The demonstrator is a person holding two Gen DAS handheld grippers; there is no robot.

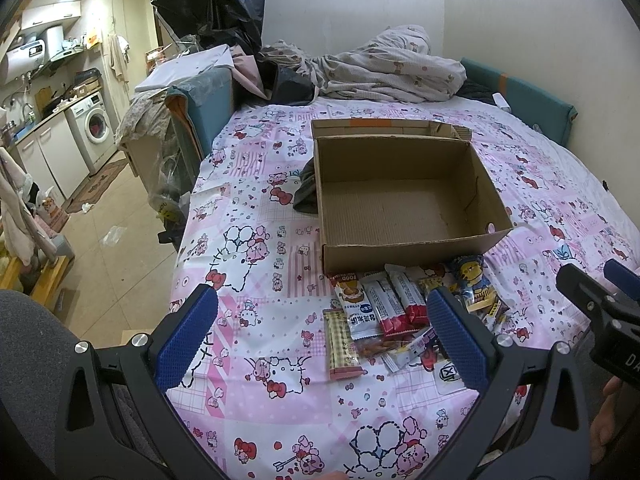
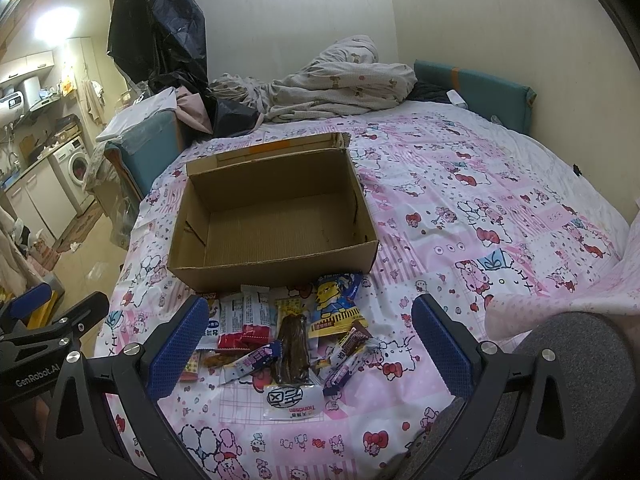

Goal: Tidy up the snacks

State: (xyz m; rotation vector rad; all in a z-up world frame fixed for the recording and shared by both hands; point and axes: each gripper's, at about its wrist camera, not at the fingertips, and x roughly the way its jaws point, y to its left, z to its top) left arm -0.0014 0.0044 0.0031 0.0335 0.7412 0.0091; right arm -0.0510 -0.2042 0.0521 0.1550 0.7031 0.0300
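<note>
Tiandsen pouch [image 2: 293, 402], FOOD packet [image 1: 349, 286], cardboard box [image 2: 192, 268], both grippers' jaws wide apart, empty

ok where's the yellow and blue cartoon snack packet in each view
Left wrist: the yellow and blue cartoon packet lies right of centre, just in front of the box's near right corner.
Right wrist: the same packet lies at centre, below the box's front wall.
Shared landmark: the open cardboard box.
</note>
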